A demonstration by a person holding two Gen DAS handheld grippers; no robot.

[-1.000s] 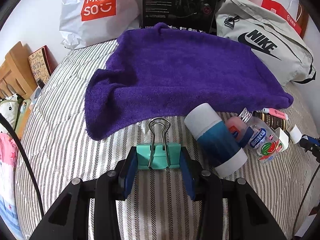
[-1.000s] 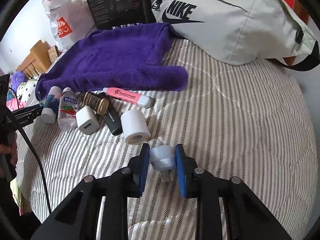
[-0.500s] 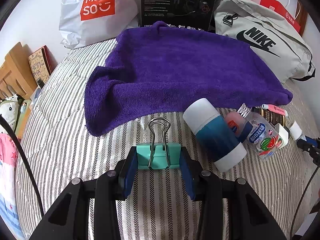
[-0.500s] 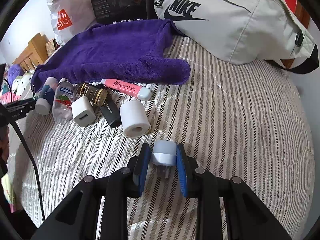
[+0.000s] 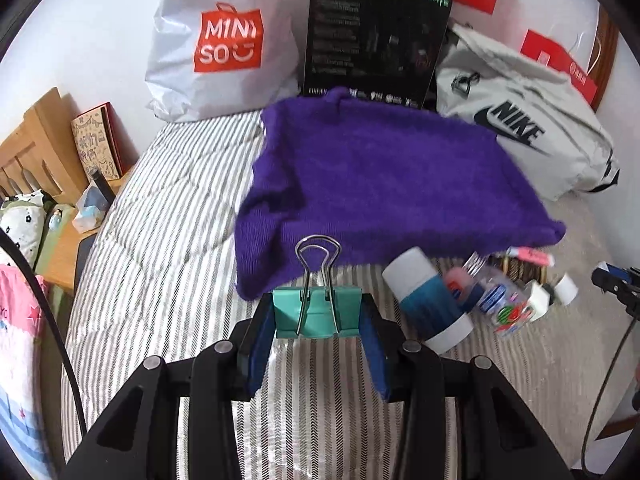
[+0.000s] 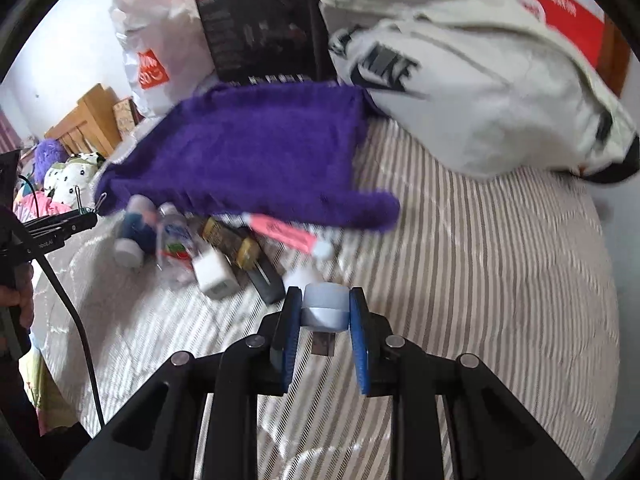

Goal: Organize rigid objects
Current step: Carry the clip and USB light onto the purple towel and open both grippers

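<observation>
My left gripper (image 5: pixel 317 314) is shut on a teal binder clip (image 5: pixel 316 312), wire handles pointing up, held above the striped bed near the purple towel (image 5: pixel 384 184). My right gripper (image 6: pixel 325 308) is shut on a small pale blue USB plug (image 6: pixel 325 307) above the bed. A row of items lies along the towel's front edge: a blue-and-white bottle (image 5: pixel 428 304), a clear watermelon-label bottle (image 5: pixel 500 304), a white charger cube (image 6: pixel 214 274), a dark gold-capped jar (image 6: pixel 228 240), a black stick (image 6: pixel 264 280) and a pink tube (image 6: pixel 286 234).
At the back stand a white MINISO bag (image 5: pixel 224 48), a black box (image 5: pixel 376 36) and a grey Nike bag (image 5: pixel 520 124). A wooden headboard (image 5: pixel 36 144) and plush toys are at the left. The left gripper (image 6: pixel 60 226) shows in the right wrist view.
Both grippers have risen and tilted up with their objects still held. The right gripper moved forward toward the row, now covering the white roll.
</observation>
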